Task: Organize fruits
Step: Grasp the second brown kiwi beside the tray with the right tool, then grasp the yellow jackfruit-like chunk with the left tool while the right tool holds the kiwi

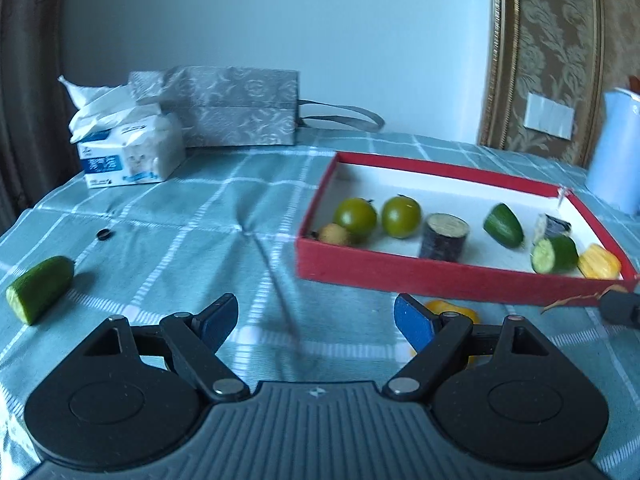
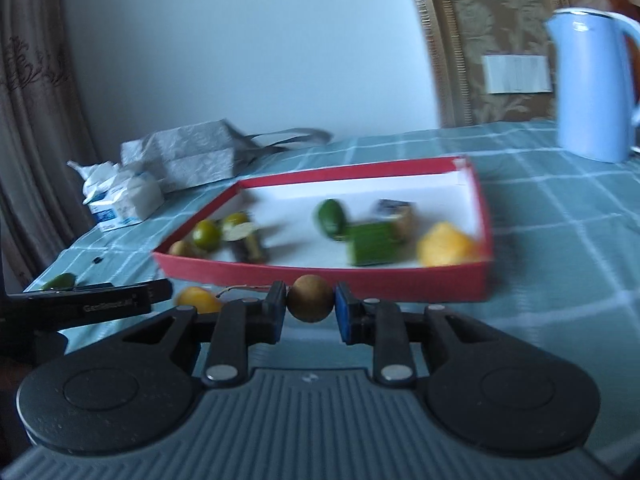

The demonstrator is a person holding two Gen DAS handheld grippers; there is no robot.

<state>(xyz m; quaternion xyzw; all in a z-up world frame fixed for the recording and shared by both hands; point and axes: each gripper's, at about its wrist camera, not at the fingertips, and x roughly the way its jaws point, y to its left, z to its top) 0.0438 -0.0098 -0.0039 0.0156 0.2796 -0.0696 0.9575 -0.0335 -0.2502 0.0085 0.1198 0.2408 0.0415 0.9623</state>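
1. While the right gripper (image 2: 311,310) holds a small round brown fruit (image 2: 311,298) between its fingers (image 2: 345,312), it sits just short of the near wall of the red tray (image 2: 320,280). Judgement: the fruit is carried at about rim height so it can clear the wall and be dropped among the rest.
2. Brown fruit: matte tan skin, near-spherical, about as wide as the gap it fills. It is pinched at its sides, clear of the tabletop (image 2: 560,240). A thin stem or twig trails off to its left.
3. Left gripper (image 1: 316,320): fingers spread wide, nothing between them, hovering low over the checked cloth. Judgement: it is free to take the next loose piece.
4. Loose pieces outside the tray: a cucumber piece (image 1: 40,289) far left on the cloth, well apart from the tray; a yellow fruit (image 1: 452,307) just beside the tray's near wall, partly hidden behind the left gripper's right finger.
5. Tray contents, left wrist view: two green tomatoes (image 1: 356,216) side by side at the left end with a small tan fruit (image 1: 334,234) touching or nearly touching them; a dark cylinder-shaped piece (image 1: 444,237) mid-tray; cucumber chunks (image 1: 503,225) and a yellow piece (image 1: 600,266) at the right end. Judgement: like appears grouped with like, so the brown fruit probably belongs at the left end.
6. Right wrist view is motion-blurred; tray details there are unreliable.
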